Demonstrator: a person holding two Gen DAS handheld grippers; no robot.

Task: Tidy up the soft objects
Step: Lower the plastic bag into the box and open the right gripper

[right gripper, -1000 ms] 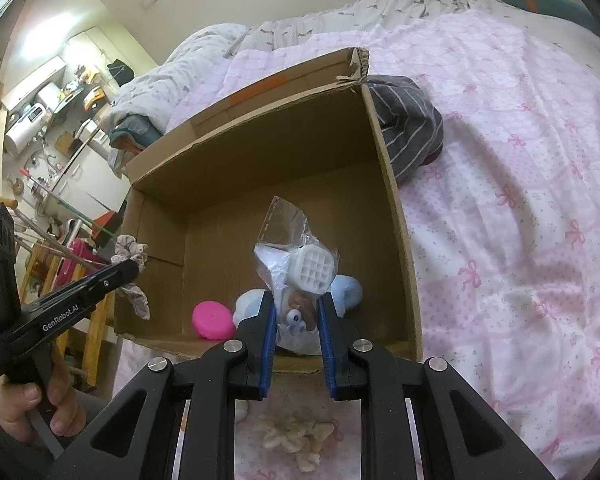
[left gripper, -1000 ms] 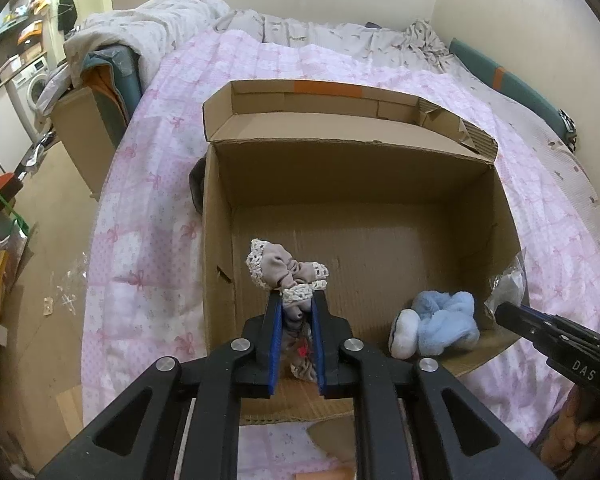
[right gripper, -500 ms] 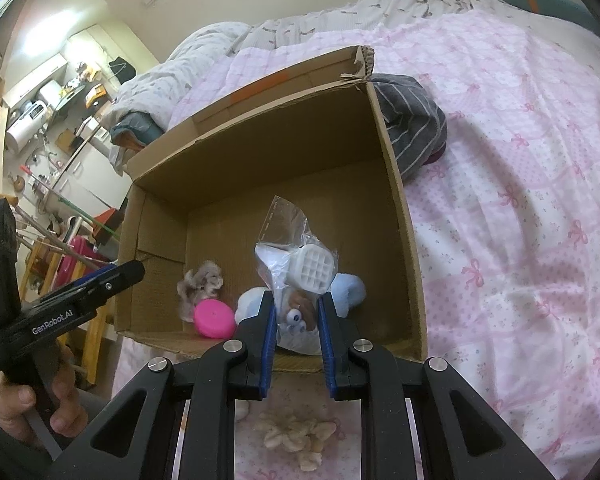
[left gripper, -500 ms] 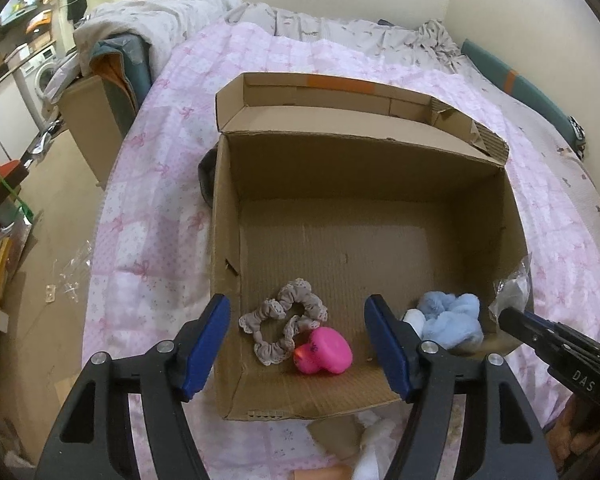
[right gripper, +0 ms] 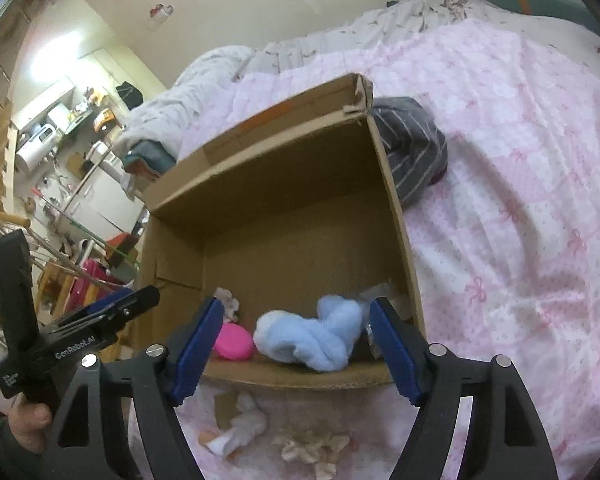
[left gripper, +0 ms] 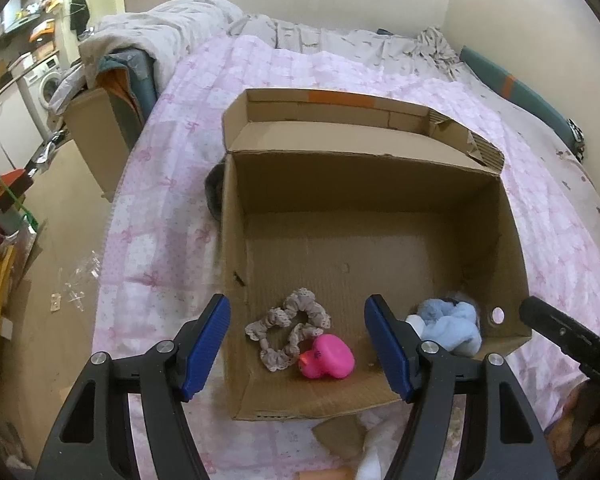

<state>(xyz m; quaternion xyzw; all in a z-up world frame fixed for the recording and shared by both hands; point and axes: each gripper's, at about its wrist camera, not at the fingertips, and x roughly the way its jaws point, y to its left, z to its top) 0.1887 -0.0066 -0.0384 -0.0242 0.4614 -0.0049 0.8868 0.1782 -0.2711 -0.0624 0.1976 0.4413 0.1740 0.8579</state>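
An open cardboard box (left gripper: 236, 240) lies on the pink bedspread. On its floor are a beige lace scrunchie (left gripper: 288, 326), a pink rubber duck (left gripper: 328, 360) and a light blue plush (left gripper: 448, 326). A clear bag with a small toy (left gripper: 496, 314) rests in the near right corner. My left gripper (left gripper: 298, 308) hangs open above the near edge, nothing between its fingers. My right gripper (right gripper: 298, 312) has its jaws opening, nothing between them. The blue plush (right gripper: 312, 336) and the duck (right gripper: 234, 346) lie below it in the box (right gripper: 396, 216).
A grey striped garment (right gripper: 416, 160) lies against the box's far right side. Small pale soft pieces (right gripper: 312, 448) and a white item (right gripper: 240, 428) lie on the bedspread (right gripper: 520, 200) in front of the box. Another cardboard box (left gripper: 96, 136) stands beside the bed.
The left gripper opened and the scrunchie dropped into the box beside the duck. The right gripper opened and the bagged toy fell into the box's right corner.
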